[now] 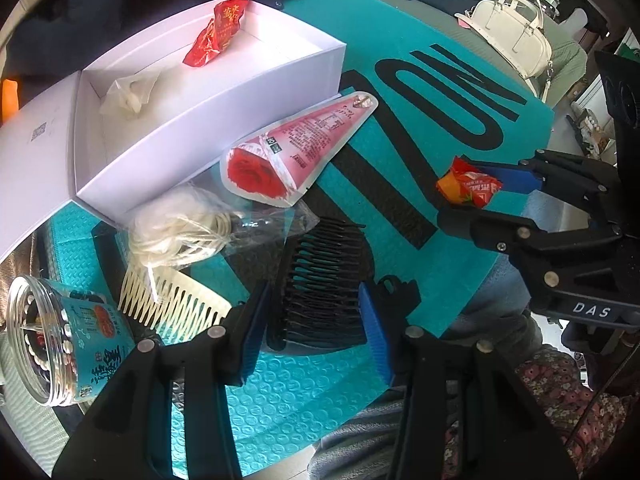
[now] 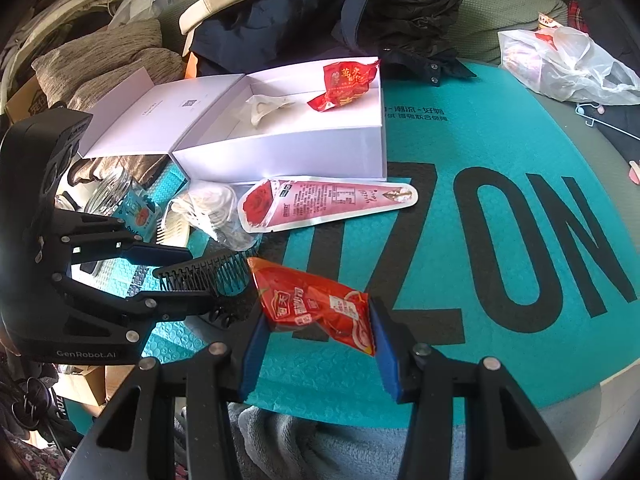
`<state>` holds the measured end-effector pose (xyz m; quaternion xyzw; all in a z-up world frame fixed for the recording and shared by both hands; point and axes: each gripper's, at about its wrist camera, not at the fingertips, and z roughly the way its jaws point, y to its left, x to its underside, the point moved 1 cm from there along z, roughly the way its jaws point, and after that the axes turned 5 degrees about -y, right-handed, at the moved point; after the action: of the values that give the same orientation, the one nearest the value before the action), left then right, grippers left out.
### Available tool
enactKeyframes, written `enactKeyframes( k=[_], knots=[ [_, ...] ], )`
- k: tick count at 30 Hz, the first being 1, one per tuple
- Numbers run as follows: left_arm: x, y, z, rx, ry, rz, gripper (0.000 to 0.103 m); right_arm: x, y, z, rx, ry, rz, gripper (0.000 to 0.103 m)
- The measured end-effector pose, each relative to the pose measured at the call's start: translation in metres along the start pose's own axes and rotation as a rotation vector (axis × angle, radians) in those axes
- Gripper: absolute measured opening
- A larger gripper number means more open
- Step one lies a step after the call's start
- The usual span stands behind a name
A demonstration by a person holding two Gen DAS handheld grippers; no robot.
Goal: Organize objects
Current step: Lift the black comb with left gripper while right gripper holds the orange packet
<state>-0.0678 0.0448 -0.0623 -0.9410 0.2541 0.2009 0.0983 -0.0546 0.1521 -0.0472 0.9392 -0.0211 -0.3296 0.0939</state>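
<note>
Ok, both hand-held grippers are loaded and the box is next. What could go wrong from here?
1. The left hand-held gripper pinches the black comb near one end, so it may swivel or slip.
2. The right hand-held gripper grips only the red sachet's lower part; the soft pack could slide out.
3. The white box already holds a red packet and tissue, and its wall may catch the teeth.

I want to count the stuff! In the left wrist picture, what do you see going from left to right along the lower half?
Jar → cream comb → black comb held in the left hand-held gripper → orange packet held in the right hand-held gripper.
</note>
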Motion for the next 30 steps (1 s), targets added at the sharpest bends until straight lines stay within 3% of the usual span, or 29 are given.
enactKeyframes(
  k=[9,19,22,26,28,30],
  knots=[
    [-0.006,-0.005,-0.012,0.026,-0.024,-0.013,0.043,-0.004,-0.006,-0.004,0.007,-0.009,0.004,0.048],
    [-0.02,0.006,0.032,0.027,0.053,-0.072,0.043,-0.002,-0.014,-0.004,0.028,-0.004,0.025,0.048],
    [-0.027,0.003,0.038,-0.011,0.03,-0.041,0.043,-0.002,-0.018,-0.004,0.035,-0.002,0.035,0.048],
    [-0.031,-0.013,0.048,-0.056,0.016,0.058,0.061,-0.003,-0.02,-0.004,0.039,-0.004,0.042,0.048],
    [-0.03,-0.017,0.05,-0.061,0.002,0.084,0.062,-0.004,-0.02,-0.004,0.038,-0.005,0.041,0.048],
    [-0.03,-0.016,0.049,-0.04,-0.003,0.075,0.057,-0.003,-0.021,-0.003,0.038,-0.004,0.044,0.048]
  ],
)
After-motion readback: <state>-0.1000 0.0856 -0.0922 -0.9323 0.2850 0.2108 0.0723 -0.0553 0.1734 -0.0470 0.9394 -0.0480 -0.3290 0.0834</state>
